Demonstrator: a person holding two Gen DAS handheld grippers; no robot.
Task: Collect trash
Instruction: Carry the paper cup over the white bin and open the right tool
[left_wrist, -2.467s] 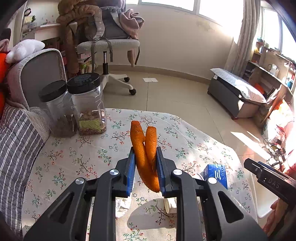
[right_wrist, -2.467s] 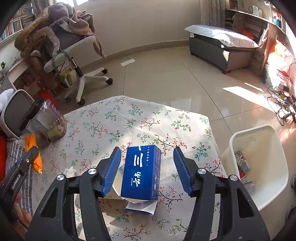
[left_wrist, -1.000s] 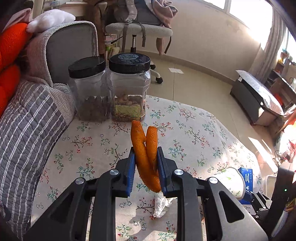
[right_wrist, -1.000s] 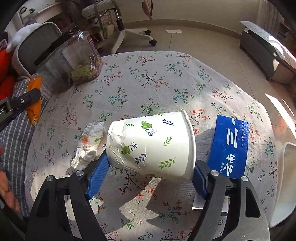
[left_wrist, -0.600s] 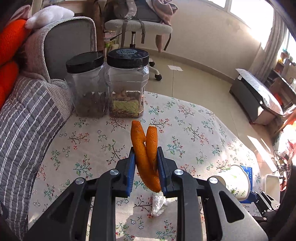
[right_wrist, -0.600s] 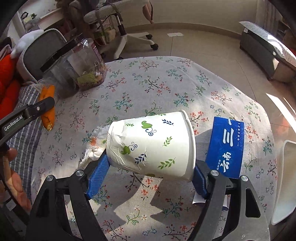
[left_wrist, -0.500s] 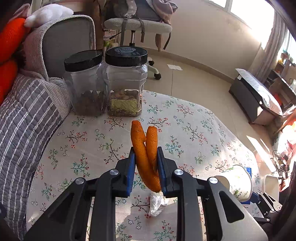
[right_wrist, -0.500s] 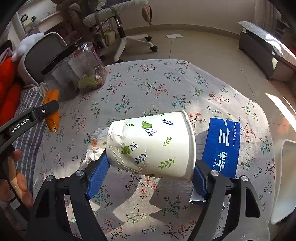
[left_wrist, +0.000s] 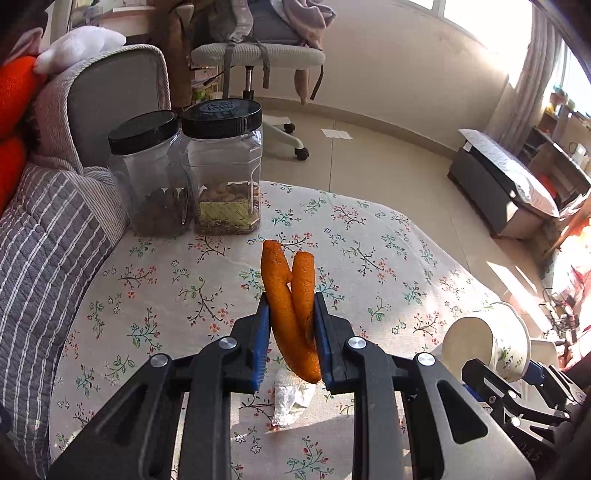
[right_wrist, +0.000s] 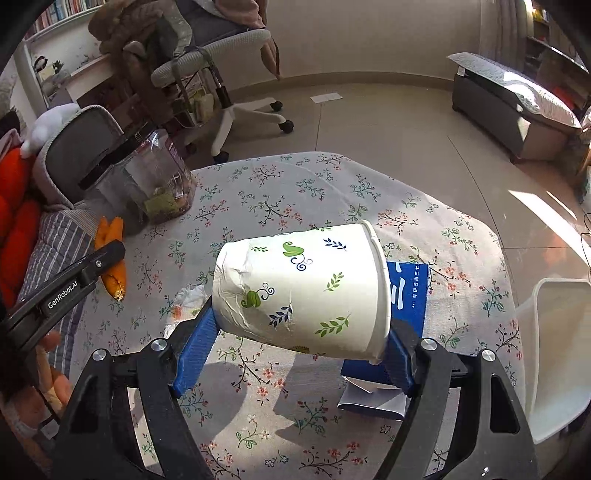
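The bench (right_wrist: 332, 192), draped in a floral cloth, carries everything, with a white bin (right_wrist: 554, 354) just past its right edge. Two clear jars (left_wrist: 221, 173) with black lids stand upright side by side at the far left corner. Above the bench, the right claw (right_wrist: 299, 339) is clamped on a crumpled paper cup (right_wrist: 303, 291) printed with leaves, held on its side with the rim pointing right. A blue box (right_wrist: 410, 291) lies flat on the cloth behind and beneath the cup. The left claw (left_wrist: 291, 328) is pressed tight on an orange peel (left_wrist: 288, 306), its two prongs pointing up. A crumpled tissue (left_wrist: 291, 398) lies on the cloth below that peel.
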